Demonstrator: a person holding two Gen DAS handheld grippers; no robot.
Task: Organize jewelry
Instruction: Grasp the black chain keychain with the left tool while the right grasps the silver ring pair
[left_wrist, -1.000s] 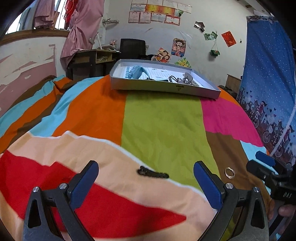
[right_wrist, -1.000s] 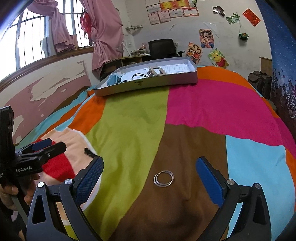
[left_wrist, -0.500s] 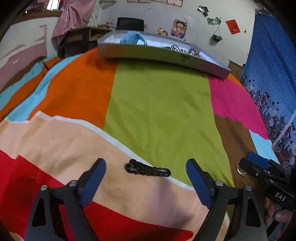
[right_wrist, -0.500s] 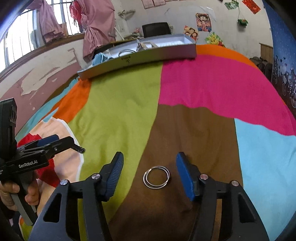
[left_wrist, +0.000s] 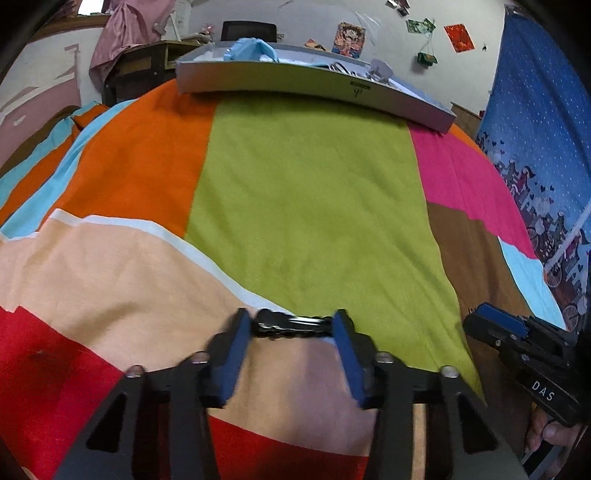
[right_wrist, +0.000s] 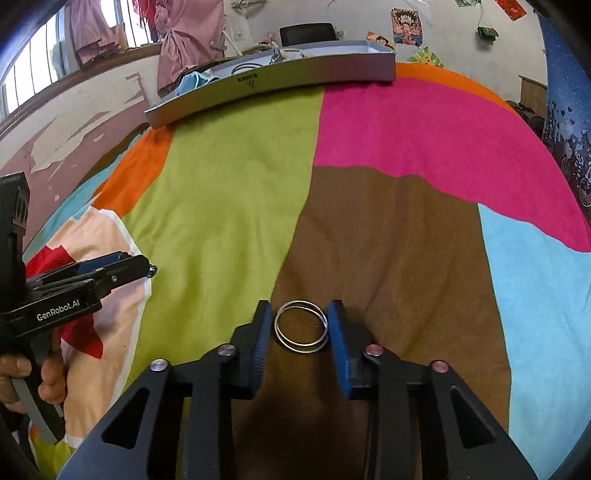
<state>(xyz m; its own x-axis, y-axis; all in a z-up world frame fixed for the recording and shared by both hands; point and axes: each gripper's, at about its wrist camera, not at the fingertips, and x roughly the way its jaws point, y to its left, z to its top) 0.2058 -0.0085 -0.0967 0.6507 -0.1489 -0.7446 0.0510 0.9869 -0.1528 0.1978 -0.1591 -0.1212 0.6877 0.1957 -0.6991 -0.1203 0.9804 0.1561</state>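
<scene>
On a striped blanket (left_wrist: 303, 192), the left gripper (left_wrist: 291, 325) closes around one black hair clip (left_wrist: 291, 324), pads touching its ends, seen only in the left view, while the right gripper (right_wrist: 300, 326) closes around two silver rings (right_wrist: 301, 326), barely apart, near the blanket's front edge.

Your left gripper (left_wrist: 291, 328) and right gripper (right_wrist: 299, 325) share one build: black triangular frames with cut-outs, silver screws, ribbed blue pads (right_wrist: 341, 354). White lettering reads "GenRobot.AI" on the left body, "DAS" on the right. The left's trigger is grey.
</scene>
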